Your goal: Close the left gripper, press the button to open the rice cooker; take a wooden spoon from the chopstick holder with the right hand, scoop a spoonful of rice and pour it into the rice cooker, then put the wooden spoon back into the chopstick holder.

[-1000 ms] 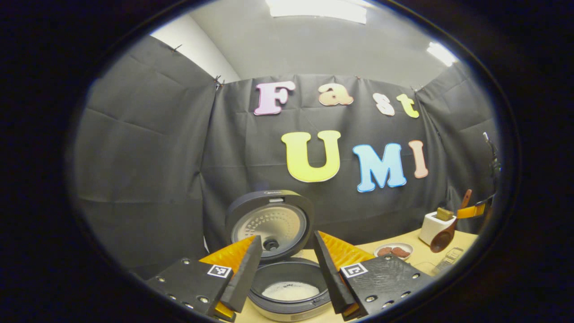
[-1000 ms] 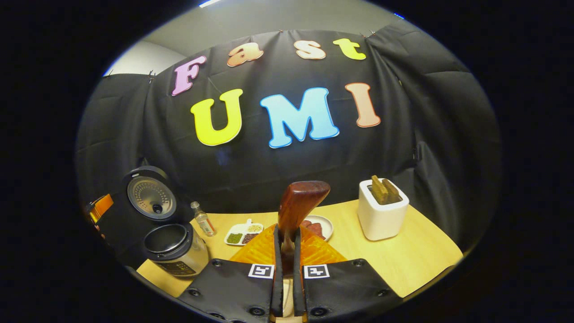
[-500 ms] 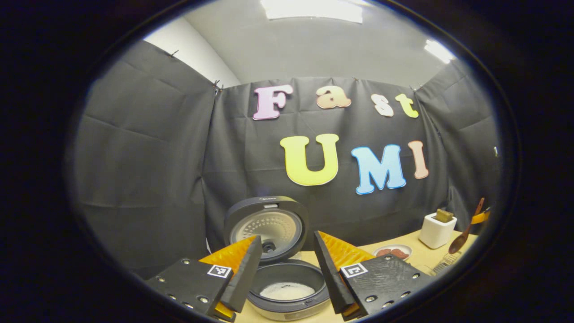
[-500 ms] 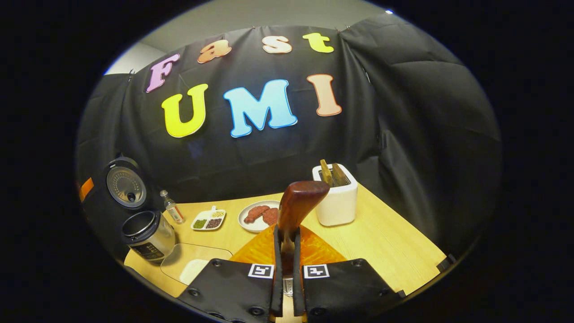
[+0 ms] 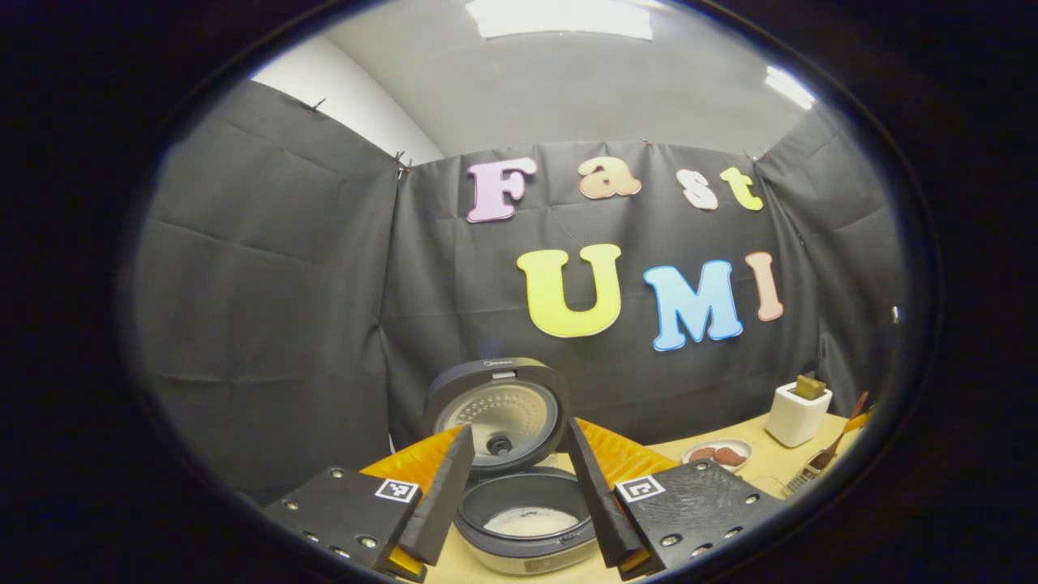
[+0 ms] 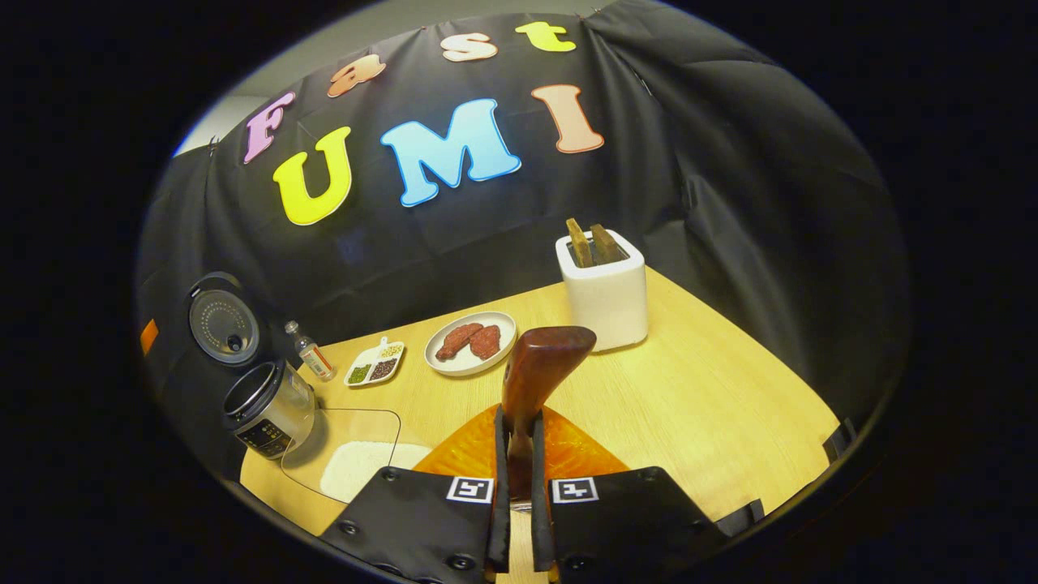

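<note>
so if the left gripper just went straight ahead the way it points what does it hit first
Most likely the rice cooker: its open pot sits right between the left gripper fingers, with the raised lid behind. How far off it is, is hard to judge.

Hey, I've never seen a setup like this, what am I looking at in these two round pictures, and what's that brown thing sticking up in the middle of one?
There is no robot here. A person holds a pair of hand-held tongs in each hand, and a wide-angle camera rides on each, looking forward along its two fingers.

In the left gripper view, the left tongs stand open in front of the rice cooker, whose lid is up; something white lies in the pot.

In the right gripper view, the right tongs are shut on the wooden spoon: that is the brown thing.

On the wooden table you can see the white chopstick holder, a plate of meat, a small divided dish, a little bottle and a clear tray of rice next to the cooker.
</note>
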The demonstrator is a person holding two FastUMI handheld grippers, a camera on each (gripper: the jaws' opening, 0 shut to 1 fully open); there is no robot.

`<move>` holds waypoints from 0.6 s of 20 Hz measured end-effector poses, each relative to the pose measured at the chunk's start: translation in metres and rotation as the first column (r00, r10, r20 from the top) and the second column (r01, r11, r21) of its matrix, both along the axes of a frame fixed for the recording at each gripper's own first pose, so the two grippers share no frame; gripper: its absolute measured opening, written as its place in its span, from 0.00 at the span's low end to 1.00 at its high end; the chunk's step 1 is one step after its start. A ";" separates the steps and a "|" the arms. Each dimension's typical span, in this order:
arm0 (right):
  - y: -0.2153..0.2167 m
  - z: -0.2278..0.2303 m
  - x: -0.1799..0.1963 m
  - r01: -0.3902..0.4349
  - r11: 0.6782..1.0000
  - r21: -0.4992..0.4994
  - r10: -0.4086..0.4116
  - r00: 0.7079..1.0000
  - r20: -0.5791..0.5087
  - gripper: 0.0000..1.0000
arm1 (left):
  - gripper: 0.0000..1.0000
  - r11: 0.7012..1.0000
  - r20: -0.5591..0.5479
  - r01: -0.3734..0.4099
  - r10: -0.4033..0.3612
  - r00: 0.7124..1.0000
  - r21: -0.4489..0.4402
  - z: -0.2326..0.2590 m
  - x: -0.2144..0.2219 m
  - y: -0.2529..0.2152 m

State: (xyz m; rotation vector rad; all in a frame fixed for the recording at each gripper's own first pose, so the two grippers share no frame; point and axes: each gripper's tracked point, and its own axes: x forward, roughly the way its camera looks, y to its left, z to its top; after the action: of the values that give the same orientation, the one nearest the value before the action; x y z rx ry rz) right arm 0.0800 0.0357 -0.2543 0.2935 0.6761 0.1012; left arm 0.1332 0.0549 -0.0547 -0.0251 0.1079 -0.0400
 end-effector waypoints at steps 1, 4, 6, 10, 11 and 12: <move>0.000 -0.004 -0.003 0.003 1.000 0.011 -0.002 1.000 -0.015 0.11 | 0.73 1.000 0.000 0.000 0.000 1.000 -0.003 0.001 0.001 0.001; -0.004 -0.004 -0.005 0.026 0.999 0.047 -0.025 1.000 -0.019 0.14 | 0.73 1.000 -0.002 0.001 -0.001 1.000 -0.010 0.001 0.007 0.001; -0.014 0.009 -0.003 0.049 0.999 0.018 -0.049 0.999 0.018 0.64 | 0.73 1.000 -0.002 0.005 -0.005 1.000 -0.019 0.002 0.013 -0.001; -0.037 0.049 -0.005 0.112 0.985 -0.131 -0.094 0.986 0.135 0.98 | 0.72 1.000 -0.002 0.007 -0.007 1.000 -0.024 0.007 0.036 0.000; -0.040 0.061 -0.003 0.128 0.978 -0.163 -0.100 0.980 0.174 0.98 | 0.72 1.000 0.000 0.008 -0.008 1.000 -0.024 0.010 0.043 0.002; -0.042 0.076 -0.003 0.145 0.971 -0.188 -0.105 0.972 0.210 0.98 | 0.72 1.000 0.005 0.008 -0.008 1.000 -0.025 0.014 0.053 0.004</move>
State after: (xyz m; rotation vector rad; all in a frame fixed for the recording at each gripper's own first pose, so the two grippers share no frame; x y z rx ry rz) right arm 0.0769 -0.0064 -0.1787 0.1273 0.4632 -0.0593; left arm 0.1858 0.0587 -0.0411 -0.0495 0.1023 -0.0493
